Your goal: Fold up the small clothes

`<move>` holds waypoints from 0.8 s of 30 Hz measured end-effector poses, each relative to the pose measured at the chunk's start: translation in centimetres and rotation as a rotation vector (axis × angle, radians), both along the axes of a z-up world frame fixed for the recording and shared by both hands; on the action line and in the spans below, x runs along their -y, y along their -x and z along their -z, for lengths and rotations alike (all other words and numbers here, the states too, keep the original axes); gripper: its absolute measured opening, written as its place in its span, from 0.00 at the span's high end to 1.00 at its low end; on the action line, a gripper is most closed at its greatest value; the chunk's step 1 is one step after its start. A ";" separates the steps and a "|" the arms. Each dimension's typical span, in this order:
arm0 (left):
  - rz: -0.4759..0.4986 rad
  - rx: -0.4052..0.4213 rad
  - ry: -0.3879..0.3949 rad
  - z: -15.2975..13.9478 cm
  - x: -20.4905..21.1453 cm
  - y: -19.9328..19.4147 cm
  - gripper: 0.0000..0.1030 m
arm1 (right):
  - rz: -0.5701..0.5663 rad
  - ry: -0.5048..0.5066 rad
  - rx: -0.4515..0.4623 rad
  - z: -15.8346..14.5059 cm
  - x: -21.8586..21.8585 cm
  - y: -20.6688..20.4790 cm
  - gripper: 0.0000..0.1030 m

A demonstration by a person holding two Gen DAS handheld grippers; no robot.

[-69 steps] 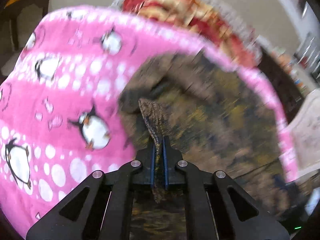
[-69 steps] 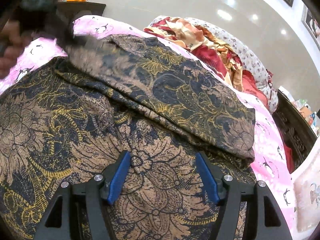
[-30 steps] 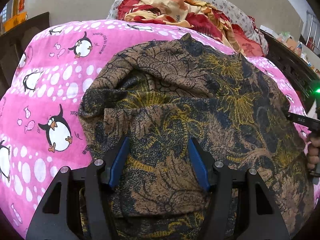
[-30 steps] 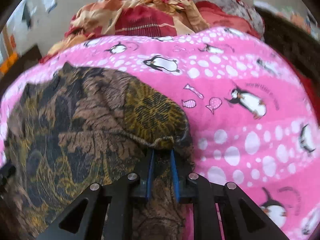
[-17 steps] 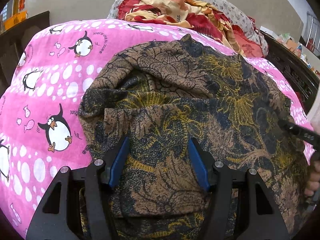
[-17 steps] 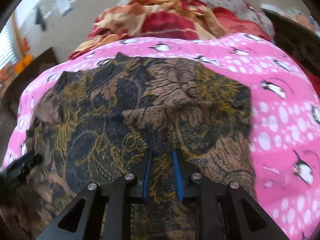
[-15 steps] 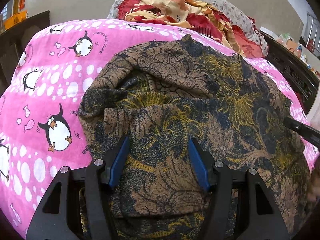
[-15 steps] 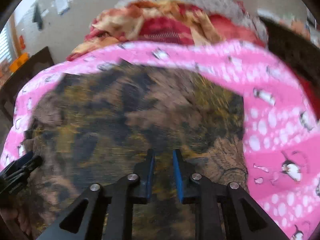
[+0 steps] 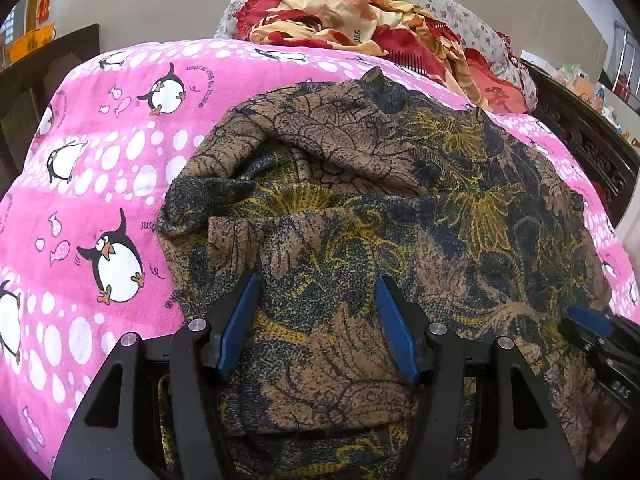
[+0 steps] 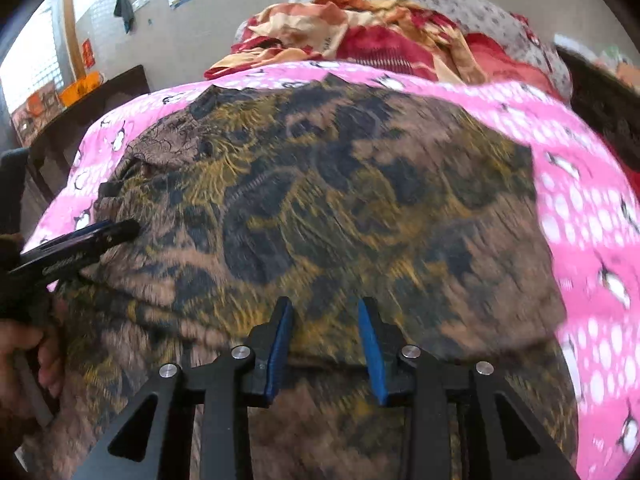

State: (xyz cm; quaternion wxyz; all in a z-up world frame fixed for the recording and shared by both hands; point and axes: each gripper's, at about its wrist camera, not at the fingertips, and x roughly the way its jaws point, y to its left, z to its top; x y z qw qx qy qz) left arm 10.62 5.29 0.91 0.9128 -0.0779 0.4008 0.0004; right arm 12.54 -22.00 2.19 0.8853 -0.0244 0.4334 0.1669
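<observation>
A pink penguin-print blanket (image 9: pixel 120 168) covers the bed and fills the frame from 9 o'clock across to the far edge in the left wrist view. On it lies the brown batik garment (image 9: pixel 400 200), patterned in navy and yellow, taking up the middle of the picture and running out toward 3 o'clock. It is partly folded: a flap lies doubled over the near part, and a rumpled open pocket of cloth sits at about 11 o'clock of the garment's centre. Beyond the blanket, at 12 o'clock, a heap of red and cream bedding (image 9: pixel 360 12) rests against a floral pillow (image 9: pixel 472 16).

The left gripper (image 9: pixel 316 320) hangs at 6 o'clock with its blue pads set wide apart, the folded cloth lying under the gap and nothing pinched between them. A hand (image 10: pixel 28 356) on its handle shows at 8 o'clock in the right wrist view.

The right gripper (image 10: pixel 326 348) sits at 6 o'clock over the near edge of the garment, its jaws opening; that view is motion-blurred, but the pads seem to stand clear of the cloth rather than pressing on it. Its tip also shows at 4 o'clock in the left wrist view.
</observation>
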 end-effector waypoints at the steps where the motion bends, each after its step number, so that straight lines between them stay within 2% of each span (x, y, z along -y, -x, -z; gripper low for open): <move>1: 0.002 -0.001 -0.009 0.0 0.1 0.0 0.41 | -0.002 -0.009 -0.007 0.2 0.5 0.4 0.69; 5: 0.053 -0.010 -0.065 -1.2 0.7 1.1 0.41 | -0.046 0.012 -0.039 0.7 2.0 1.9 0.69; 8: 0.098 -0.024 -0.047 -1.3 0.9 3.4 0.41 | -0.031 0.040 -0.052 0.5 2.6 2.9 0.69; 11: 0.102 -0.007 -0.051 -0.2 0.9 5.4 0.41 | -0.014 0.017 0.001 -1.1 1.9 3.6 0.69; 15: 0.086 -0.003 -0.007 -0.2 0.4 5.3 0.41 | -0.040 -0.057 0.078 -3.6 -0.9 2.9 0.69; 18: 0.087 0.001 -0.006 -0.2 0.5 5.3 0.41 | -0.088 -0.060 0.050 -2.4 -3.6 1.4 0.69; 20: 0.087 0.006 0.020 -0.2 0.2 5.4 0.41 | -0.124 -0.012 -0.019 0.9 -5.1 0.9 0.66; 21: 0.087 0.008 0.037 -0.2 0.0 5.5 0.41 | -0.126 -0.004 0.042 1.3 -5.2 1.6 0.66; 24: 0.085 0.016 0.107 -0.1 -1.0 5.5 0.41 | -0.125 -0.007 0.048 1.0 -5.0 1.8 0.65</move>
